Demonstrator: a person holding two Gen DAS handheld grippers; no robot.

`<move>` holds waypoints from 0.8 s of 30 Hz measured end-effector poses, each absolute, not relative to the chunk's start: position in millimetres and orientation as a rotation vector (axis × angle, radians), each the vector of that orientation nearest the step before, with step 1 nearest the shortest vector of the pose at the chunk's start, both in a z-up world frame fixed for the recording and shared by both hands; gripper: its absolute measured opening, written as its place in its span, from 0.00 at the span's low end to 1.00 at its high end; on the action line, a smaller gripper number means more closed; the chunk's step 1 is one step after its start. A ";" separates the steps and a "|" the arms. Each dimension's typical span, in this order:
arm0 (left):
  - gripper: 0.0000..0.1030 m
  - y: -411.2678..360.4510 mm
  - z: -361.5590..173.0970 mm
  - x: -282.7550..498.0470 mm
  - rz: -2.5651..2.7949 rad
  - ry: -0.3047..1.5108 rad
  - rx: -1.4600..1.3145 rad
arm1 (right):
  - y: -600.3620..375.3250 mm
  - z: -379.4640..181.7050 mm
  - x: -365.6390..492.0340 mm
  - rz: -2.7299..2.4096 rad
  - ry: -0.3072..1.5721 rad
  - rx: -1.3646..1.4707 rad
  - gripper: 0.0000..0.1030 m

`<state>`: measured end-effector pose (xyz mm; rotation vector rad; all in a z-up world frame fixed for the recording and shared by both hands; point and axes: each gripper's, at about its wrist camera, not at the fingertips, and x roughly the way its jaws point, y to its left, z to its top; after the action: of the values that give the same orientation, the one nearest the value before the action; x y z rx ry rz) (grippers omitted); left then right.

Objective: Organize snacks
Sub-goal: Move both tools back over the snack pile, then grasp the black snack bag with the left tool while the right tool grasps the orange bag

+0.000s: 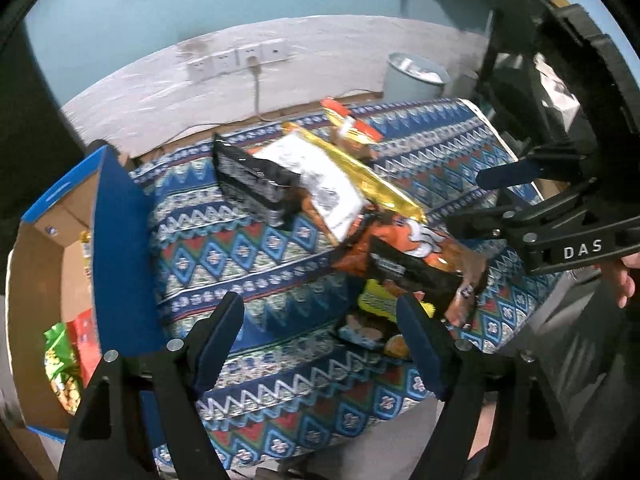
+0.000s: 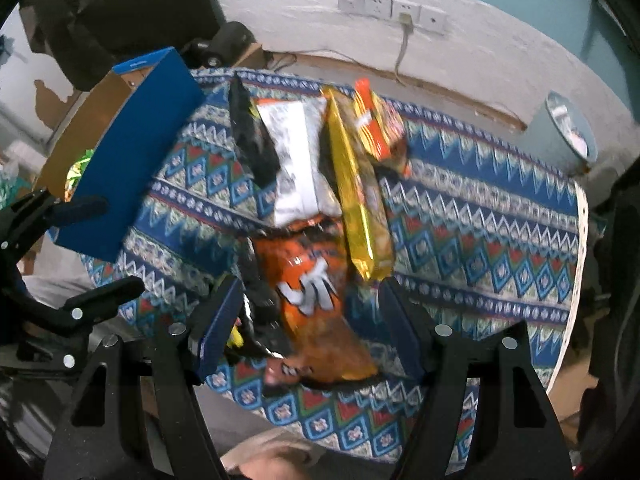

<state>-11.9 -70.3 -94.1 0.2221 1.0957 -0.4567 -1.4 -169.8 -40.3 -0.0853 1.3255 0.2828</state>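
A heap of snack bags lies on the patterned tablecloth (image 1: 240, 248): a black pack (image 1: 252, 176), a white bag (image 1: 320, 176), a gold bag (image 1: 372, 176), an orange-red pack (image 1: 352, 124) and an orange bag (image 1: 408, 240). My left gripper (image 1: 320, 320) is open over bare cloth, left of the heap. A blue cardboard box (image 1: 116, 240) at the left holds a green bag (image 1: 60, 360) and a red pack (image 1: 86, 336). My right gripper (image 2: 312, 304) is open, straddling the orange bag (image 2: 312, 280) without pressing it. It also shows in the left wrist view, as the right gripper (image 1: 480, 200).
A pale round bin (image 2: 560, 140) stands beyond the table's far right corner. Wall sockets (image 2: 392, 8) with a plugged cable sit behind the table. The cloth's right edge (image 2: 576, 240) drops off. A hand (image 1: 624, 280) holds the right tool.
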 end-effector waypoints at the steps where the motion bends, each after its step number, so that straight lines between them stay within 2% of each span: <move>1: 0.79 -72.5 -95.2 -12.5 -0.463 1.097 0.222 | -173.8 -42.4 -3.7 0.277 1.331 -0.082 0.69; 11: 0.79 -93.9 -123.3 -23.4 -0.578 1.144 0.213 | -207.9 -62.6 -16.4 0.215 1.386 -0.067 0.69; 24: 0.79 -125.1 -159.2 -23.8 -0.658 1.211 0.292 | -205.3 -64.6 -14.1 0.227 1.387 -0.064 0.69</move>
<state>-23.8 -125.1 -159.2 0.2923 1.2107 -0.6576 -14.1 -205.3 -64.6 -0.0644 1.3867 0.2274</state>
